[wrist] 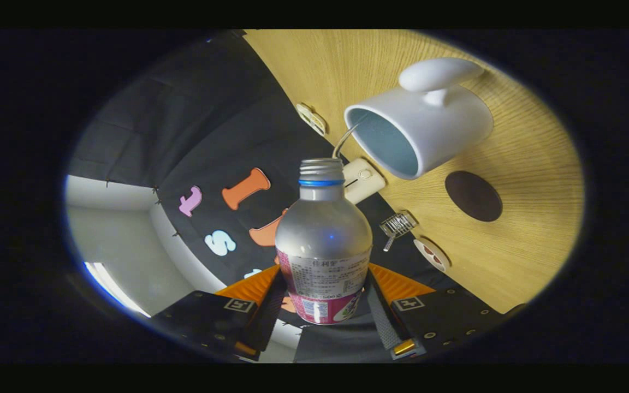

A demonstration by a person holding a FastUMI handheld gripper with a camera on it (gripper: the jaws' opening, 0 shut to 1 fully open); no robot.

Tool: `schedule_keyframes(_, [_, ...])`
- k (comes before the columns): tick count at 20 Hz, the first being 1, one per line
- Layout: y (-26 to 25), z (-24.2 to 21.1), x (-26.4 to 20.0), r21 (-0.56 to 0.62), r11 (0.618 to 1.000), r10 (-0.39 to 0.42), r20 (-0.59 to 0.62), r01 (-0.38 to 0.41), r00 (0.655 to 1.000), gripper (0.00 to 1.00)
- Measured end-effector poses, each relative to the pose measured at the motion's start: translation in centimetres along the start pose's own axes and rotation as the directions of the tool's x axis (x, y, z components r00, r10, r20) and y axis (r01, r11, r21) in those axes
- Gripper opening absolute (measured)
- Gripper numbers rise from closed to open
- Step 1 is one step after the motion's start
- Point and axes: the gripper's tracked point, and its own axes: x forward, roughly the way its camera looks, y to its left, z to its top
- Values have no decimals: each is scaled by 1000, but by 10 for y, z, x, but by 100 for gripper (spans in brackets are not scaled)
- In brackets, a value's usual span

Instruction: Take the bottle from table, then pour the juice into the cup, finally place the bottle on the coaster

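Spreading across the far side of the tilted scene is the light wooden table [511, 256], its grain running in fine lines beside the booth's black cloth wall [194, 131]. On it stands the white ceramic cup [429, 131] with a pale blue inside and a broad rounded handle; its open mouth faces toward the bottle's neck. Held between the fingers is the silver metal bottle [324, 240] with a printed pink and white label around its lower body, a blue ring at the neck and an uncapped threaded mouth; its top sits close to the cup's rim, just apart from it. The gripper [322, 305] is clamped on the bottle, both fingers pressing the labelled part from either side. Near the cup's base lies the dark brown round coaster [474, 196], flat on the wood and bare. At the table's edge by the wall sit a small cream rectangular device [363, 179], a small round white disc with dark marks [432, 254] and a tiny metal wire piece [398, 224]. A thin grey curved wire [343, 140] rises just beyond the bottle's mouth.
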Motion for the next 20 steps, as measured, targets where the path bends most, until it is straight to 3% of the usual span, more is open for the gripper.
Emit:
schedule_keyframes(12, [11, -4, 0, 97, 995, -9, 5, 9, 1000, 77])
schedule_keyframes(20, [29, -19, 8, 179, 983, 27, -6, -25, 1000, 77])
